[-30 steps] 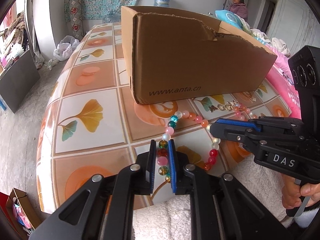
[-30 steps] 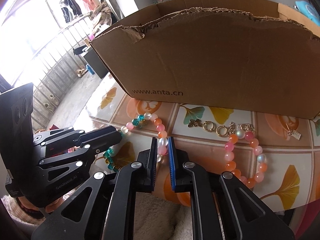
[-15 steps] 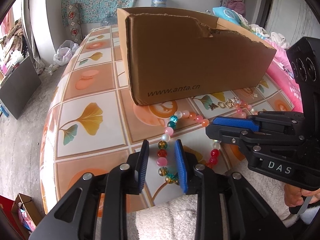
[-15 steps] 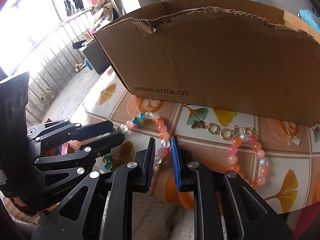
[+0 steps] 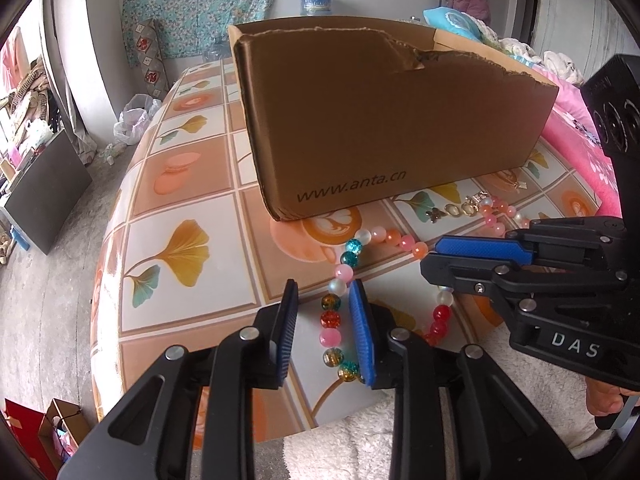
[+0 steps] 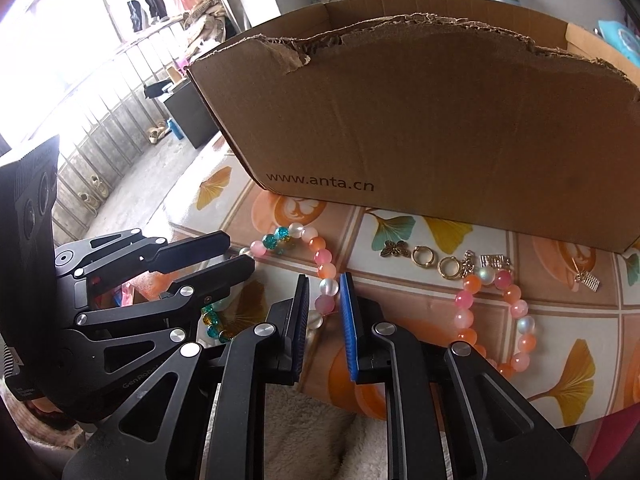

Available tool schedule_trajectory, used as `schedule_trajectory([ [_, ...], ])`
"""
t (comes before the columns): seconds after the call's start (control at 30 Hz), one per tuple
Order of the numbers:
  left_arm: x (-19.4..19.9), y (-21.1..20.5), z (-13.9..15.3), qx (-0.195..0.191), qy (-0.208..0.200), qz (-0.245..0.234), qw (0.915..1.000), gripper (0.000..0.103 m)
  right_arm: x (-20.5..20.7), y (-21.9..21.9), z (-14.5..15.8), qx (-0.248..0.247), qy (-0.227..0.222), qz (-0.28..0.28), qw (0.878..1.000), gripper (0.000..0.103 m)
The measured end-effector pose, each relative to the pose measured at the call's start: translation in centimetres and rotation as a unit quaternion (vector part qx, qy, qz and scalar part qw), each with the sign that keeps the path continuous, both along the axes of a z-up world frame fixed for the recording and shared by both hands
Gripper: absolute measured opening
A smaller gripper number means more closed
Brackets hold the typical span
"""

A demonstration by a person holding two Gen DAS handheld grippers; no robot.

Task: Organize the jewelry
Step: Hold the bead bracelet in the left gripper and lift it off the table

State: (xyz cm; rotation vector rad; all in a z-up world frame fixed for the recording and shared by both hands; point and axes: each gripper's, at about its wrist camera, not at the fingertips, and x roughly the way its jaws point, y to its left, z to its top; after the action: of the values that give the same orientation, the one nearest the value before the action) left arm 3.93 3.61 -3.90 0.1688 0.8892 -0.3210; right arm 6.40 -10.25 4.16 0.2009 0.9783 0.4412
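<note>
Jewelry lies on a tiled-pattern table (image 5: pixel 188 184) in front of one cardboard box (image 5: pixel 384 120), the landmark for everything here. The box is open-topped, its near wall torn ragged along the upper edge, with a web address printed low on that wall.

Two beaded bracelets are visible. The multicolored bracelet (image 5: pixel 335 300) sits just before the box's near-left corner, a loop of pink, teal, amber, red and pearly beads. The pink-and-orange bracelet (image 6: pixel 516 308) lies before the box's right half. Between it and the box's base runs a row of small gold pieces: one butterfly charm (image 6: pixel 394 249), two hoop earrings (image 6: pixel 424 256), and a cluster of glittering bits too small to count. One more gold pendant (image 6: pixel 586 278) lies near the box's right end.

The left gripper (image 5: pixel 323 310) straddles the near-left side of the multicolored bracelet. Its blue pads stand apart with beads in the gap; the right pad seems to brush a low bead, the left pad is clear, so it is released. The right gripper (image 6: pixel 323 300) straddles the same loop's other side, jaws narrowly parted around pink and pearly beads; whether the pads press them I cannot tell.

Both grippers work close to the table's near rim, which is just behind the bracelets. Left of the box, bare tabletop stretches to the curved edge.
</note>
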Motion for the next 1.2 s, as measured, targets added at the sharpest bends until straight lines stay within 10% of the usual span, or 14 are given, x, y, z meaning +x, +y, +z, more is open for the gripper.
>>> schedule_trajectory([
  [1.2,-0.27,-0.72,-0.04,0.016,-0.01,-0.021,0.9996,0.011,0.0,-0.02,-0.06,0.001,0.0,0.001,1.0,0.015],
])
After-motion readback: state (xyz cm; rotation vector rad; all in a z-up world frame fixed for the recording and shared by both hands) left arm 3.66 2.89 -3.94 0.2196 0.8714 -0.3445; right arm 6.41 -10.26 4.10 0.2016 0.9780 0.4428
